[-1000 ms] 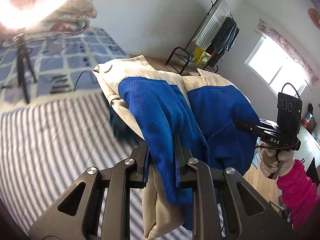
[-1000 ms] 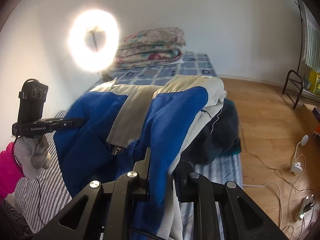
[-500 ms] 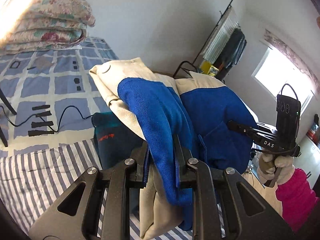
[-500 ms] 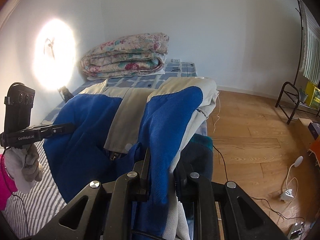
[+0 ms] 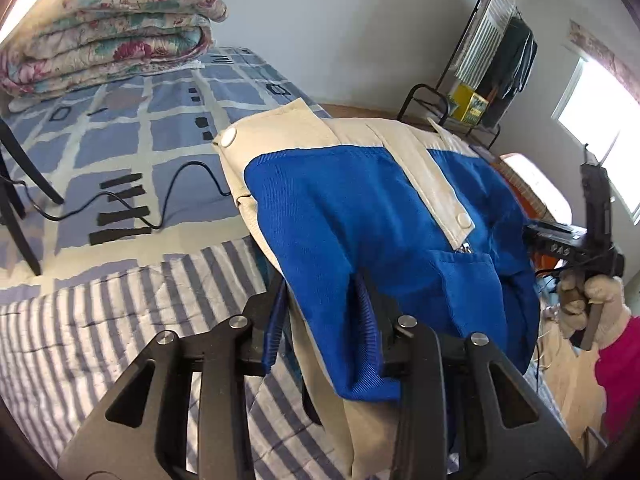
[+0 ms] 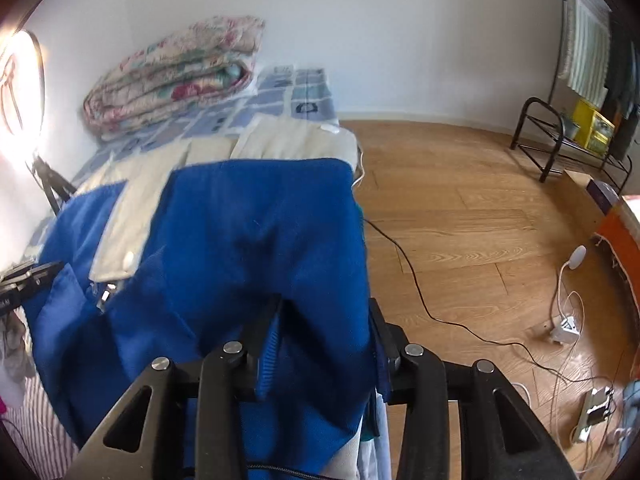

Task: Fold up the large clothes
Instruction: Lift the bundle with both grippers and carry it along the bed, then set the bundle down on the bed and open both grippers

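While the blue and cream jacket (image 5: 360, 216) lies folded on the bed (image 5: 100, 320), its hem sits between the jaws of both grippers. The left gripper (image 5: 324, 300) and the right gripper (image 6: 324, 320) have just been opening, and the cloth now hangs loose in the gaps, let go. The jacket stretches away from both grippers toward the flowery quilt (image 5: 108, 28), with its hem running across from 1 gripper to the other. Both are equally near, so I think both should pull straight back

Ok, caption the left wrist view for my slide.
Left gripper jaws, just opening, straddle a blue-and-cream jacket above the striped bed.
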Available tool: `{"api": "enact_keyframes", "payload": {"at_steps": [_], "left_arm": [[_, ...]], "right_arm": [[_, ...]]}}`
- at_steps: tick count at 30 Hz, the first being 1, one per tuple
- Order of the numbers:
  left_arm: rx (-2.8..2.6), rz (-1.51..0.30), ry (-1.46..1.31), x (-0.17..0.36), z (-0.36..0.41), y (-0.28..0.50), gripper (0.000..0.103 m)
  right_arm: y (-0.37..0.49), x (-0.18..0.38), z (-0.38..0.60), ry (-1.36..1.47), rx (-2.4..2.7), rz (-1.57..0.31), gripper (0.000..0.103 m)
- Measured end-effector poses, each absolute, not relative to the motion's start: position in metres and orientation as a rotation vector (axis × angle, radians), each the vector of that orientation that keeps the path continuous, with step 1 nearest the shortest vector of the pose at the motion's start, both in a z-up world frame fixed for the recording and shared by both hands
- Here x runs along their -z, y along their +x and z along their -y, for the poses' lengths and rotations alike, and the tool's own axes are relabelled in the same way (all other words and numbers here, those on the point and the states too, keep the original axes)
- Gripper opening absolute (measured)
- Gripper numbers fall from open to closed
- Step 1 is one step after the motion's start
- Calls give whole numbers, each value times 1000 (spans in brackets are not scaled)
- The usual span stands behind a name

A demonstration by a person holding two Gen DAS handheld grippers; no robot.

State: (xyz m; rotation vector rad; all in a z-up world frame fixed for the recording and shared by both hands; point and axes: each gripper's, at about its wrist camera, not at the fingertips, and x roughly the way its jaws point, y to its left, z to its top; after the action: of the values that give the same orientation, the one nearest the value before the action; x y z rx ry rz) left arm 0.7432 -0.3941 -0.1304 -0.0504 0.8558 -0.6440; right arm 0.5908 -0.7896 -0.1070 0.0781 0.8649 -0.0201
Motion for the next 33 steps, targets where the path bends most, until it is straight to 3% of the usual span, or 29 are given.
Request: {"api": "enact_keyframes", "payload": {"at_steps": [12, 23, 33], "left_arm": [[648, -732, -37, 62, 357, 657, 34], [638, -629, 14, -51, 305, 500, 34], [649, -536, 50, -104, 261, 357, 34]], "right_arm": [[511, 44, 760, 74, 64, -747, 38], [376, -55, 694, -4, 55, -683, 38], [246, -101, 656, 25, 46, -615, 39]]}}
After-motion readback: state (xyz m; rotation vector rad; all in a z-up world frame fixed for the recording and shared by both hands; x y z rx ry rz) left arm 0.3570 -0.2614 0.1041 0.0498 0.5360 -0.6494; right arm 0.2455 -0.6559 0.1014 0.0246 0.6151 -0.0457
